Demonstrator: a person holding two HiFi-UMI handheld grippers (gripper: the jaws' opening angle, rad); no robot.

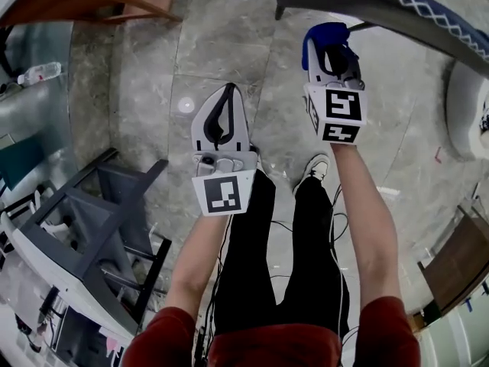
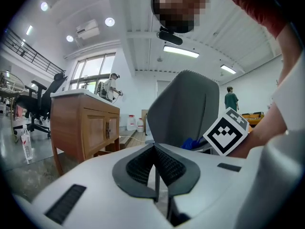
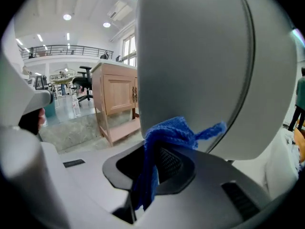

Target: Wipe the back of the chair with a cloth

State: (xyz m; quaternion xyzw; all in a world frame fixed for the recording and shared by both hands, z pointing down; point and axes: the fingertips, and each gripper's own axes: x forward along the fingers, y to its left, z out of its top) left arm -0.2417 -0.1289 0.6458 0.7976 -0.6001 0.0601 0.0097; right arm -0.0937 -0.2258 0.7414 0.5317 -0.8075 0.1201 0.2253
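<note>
- Left gripper (image 1: 226, 107), near centre of the head view, has its jaws pressed together on nothing
- Right gripper (image 1: 330, 48), at 1 o'clock, is clamped on the blue cloth (image 3: 164, 136), just beside the chair back (image 3: 200, 66)
- Cloth looks soft, light and floppy, so it is best held bunched
- Chair back looks smooth and rigid
- Polished stone floor (image 1: 229, 29) below; wooden cabinet (image 2: 86, 128) at 9 o'clock in the left gripper view

two grippers (image 1: 227, 96) (image 1: 330, 50), one blue cloth (image 3: 167, 130), one grey chair back (image 3: 200, 66), one wooden cabinet (image 2: 86, 128).
</note>
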